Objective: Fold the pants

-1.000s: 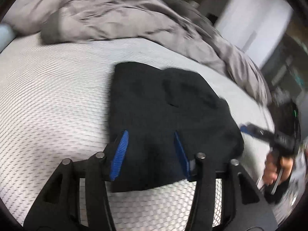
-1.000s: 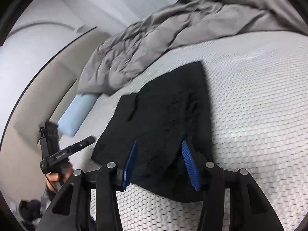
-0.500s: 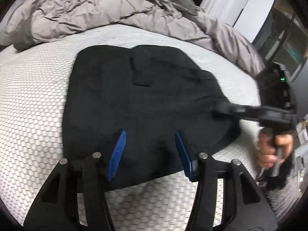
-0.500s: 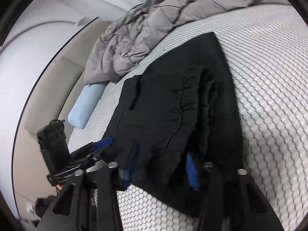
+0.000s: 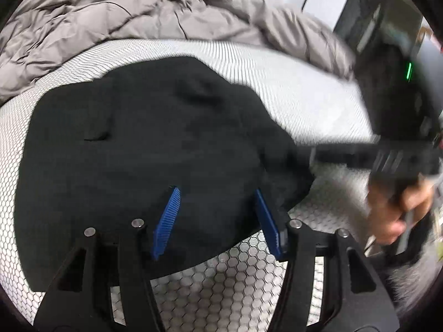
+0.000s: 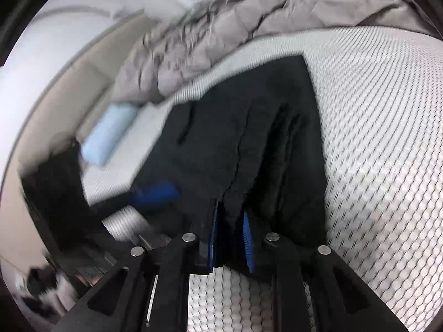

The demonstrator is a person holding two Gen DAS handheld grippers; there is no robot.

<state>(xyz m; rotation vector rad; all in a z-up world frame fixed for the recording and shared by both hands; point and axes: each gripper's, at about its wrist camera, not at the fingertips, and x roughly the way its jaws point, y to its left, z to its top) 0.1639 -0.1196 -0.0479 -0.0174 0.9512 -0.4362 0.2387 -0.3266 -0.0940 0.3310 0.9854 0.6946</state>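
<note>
A bedroom in a home. Ahead of my left claw (image 5: 216, 215) lies a bed (image 5: 299, 88) with a white honeycomb-textured mattress cover; beyond it, a rumpled grey duvet (image 5: 138, 19) is heaped along the far edge. To the left of my right claw (image 6: 231, 238), a pale blue pillow (image 6: 108, 135) rests against a beige padded headboard (image 6: 91, 74) below a white wall (image 6: 41, 41).
</note>
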